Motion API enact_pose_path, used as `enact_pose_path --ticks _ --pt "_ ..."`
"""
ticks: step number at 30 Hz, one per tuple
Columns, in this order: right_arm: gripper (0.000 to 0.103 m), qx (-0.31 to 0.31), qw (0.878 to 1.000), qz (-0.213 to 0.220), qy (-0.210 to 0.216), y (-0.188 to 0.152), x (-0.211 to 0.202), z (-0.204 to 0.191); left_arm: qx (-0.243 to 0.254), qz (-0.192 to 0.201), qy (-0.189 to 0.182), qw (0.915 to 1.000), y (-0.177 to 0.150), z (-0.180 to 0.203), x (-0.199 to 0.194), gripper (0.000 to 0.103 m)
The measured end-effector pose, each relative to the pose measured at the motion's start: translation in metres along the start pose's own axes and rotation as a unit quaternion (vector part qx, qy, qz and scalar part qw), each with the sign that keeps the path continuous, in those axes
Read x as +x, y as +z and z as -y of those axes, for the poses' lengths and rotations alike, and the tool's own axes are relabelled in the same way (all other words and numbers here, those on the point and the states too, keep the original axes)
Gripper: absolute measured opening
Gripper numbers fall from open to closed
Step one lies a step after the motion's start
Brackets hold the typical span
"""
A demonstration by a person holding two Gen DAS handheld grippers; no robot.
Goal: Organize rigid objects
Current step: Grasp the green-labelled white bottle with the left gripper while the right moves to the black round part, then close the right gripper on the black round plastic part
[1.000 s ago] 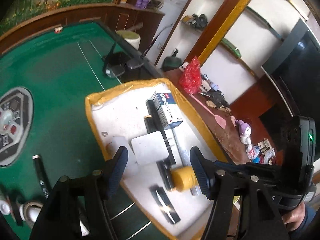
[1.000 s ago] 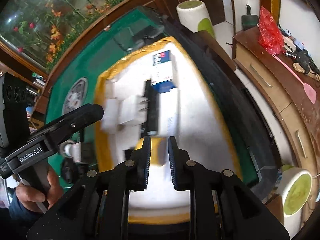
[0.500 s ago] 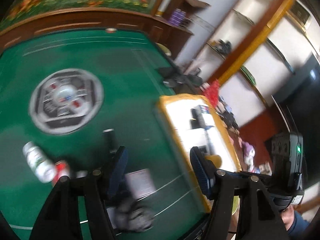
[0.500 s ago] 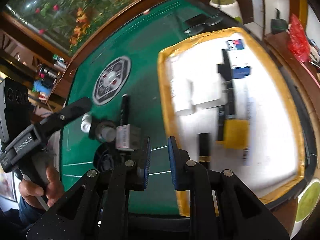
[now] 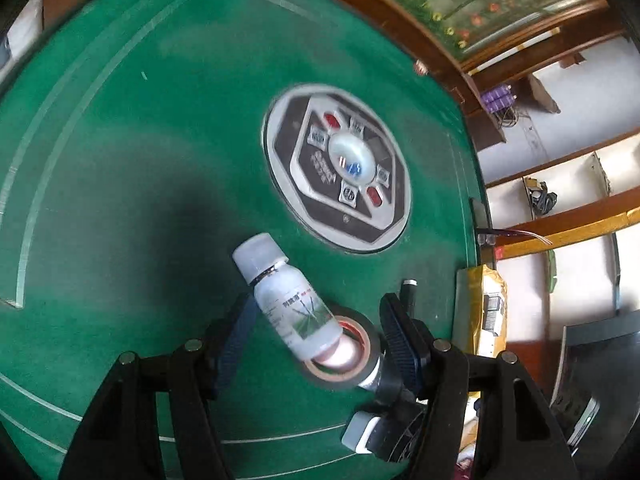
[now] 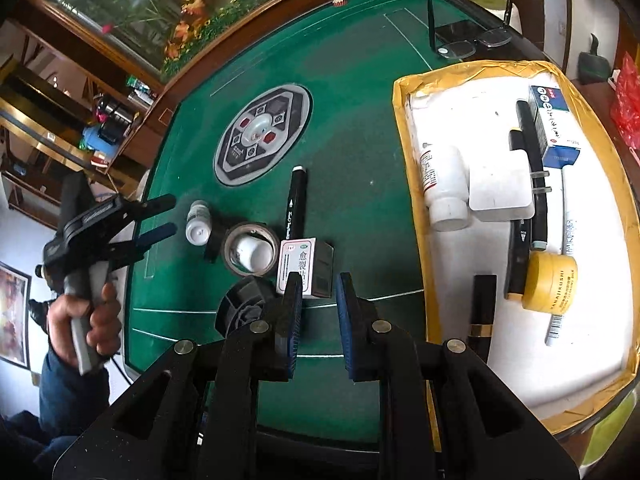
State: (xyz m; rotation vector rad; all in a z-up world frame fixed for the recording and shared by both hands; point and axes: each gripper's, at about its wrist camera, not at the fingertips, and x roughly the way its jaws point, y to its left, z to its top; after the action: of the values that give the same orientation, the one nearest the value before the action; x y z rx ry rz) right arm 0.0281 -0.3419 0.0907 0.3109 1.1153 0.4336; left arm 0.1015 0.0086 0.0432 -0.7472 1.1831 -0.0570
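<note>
A small white bottle [image 5: 292, 300] lies on the green table with its base resting in a roll of dark tape [image 5: 344, 356]. My left gripper [image 5: 316, 336] is open and straddles both; it also shows in the right wrist view [image 6: 168, 216]. My right gripper [image 6: 316, 312] is slightly open and empty, just before a small medicine box [image 6: 306, 266]. A black marker [image 6: 296, 204] lies beside the tape [image 6: 250, 254]. The foam tray [image 6: 404, 92] on the right holds a white bottle [image 6: 442, 184], a white adapter [image 6: 500, 190], a yellow tape roll [image 6: 550, 282], a blue-white box [image 6: 554, 128] and several pens.
The round control panel [image 5: 340, 168] sits in the middle of the green table [image 5: 120, 160]. A black ribbed object [image 6: 244, 308] lies near the table's front edge. Phones and glasses [image 6: 468, 40] lie at the far corner. Shelves and a cabinet stand beyond the table.
Both grippers have swung left from over the tray to the loose items on the table. The left gripper now straddles the white bottle and tape. The right gripper has opened slightly.
</note>
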Motion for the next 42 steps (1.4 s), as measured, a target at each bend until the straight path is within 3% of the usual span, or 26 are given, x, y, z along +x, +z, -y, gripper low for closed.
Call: enact_pose_path --ticks 5,6,7,10,12,17,20,21,28,36,39,42 --pt "0.017 0.003 1.0 0.0 -0.005 -0.003 -0.002 0.004 0.001 -0.016 0.005 0.9999 0.006 0.006 0.025 0.063" --pt "0.017 0.003 1.0 0.0 -0.005 -0.003 -0.002 0.004 0.007 -0.015 0.007 0.9998 0.006 0.006 0.027 0.059" --pt "0.017 0.002 1.0 -0.001 -0.005 -0.004 -0.002 0.005 0.016 -0.013 0.014 0.9997 0.006 0.009 0.029 0.047" --pt "0.017 -0.009 1.0 -0.01 0.0 -0.008 0.001 0.001 0.029 -0.023 0.014 0.9992 0.006 0.005 0.035 0.041" --pt "0.017 -0.023 1.0 -0.019 0.006 -0.01 0.004 -0.005 0.053 -0.025 0.041 0.9974 0.002 0.004 0.037 0.034" --pt "0.02 -0.081 0.995 -0.05 0.035 -0.017 0.023 -0.035 0.098 -0.02 0.052 0.9936 -0.013 -0.003 0.023 0.035" --pt "0.053 -0.123 0.99 -0.06 0.039 -0.022 0.033 -0.055 0.11 -0.022 0.055 0.9921 -0.028 -0.012 0.012 0.035" --pt "0.054 -0.137 0.988 -0.056 0.036 -0.023 0.035 -0.061 0.114 -0.02 0.055 0.9917 -0.035 -0.016 0.006 0.035" --pt "0.054 -0.232 0.971 -0.058 -0.02 -0.028 0.055 -0.091 0.121 -0.012 0.065 0.9904 -0.06 -0.028 -0.007 0.035" --pt "0.059 -0.333 0.936 -0.065 -0.095 -0.043 0.079 -0.117 0.145 -0.008 0.086 0.9857 -0.07 -0.023 -0.008 0.035" --pt "0.059 -0.333 0.935 -0.07 -0.095 -0.044 0.081 -0.115 0.156 -0.005 0.089 0.9838 -0.072 -0.022 -0.008 0.035" --pt "0.055 -0.306 0.947 -0.063 -0.074 -0.039 0.079 -0.105 0.168 0.002 0.089 0.9818 -0.072 -0.021 -0.007 0.035"
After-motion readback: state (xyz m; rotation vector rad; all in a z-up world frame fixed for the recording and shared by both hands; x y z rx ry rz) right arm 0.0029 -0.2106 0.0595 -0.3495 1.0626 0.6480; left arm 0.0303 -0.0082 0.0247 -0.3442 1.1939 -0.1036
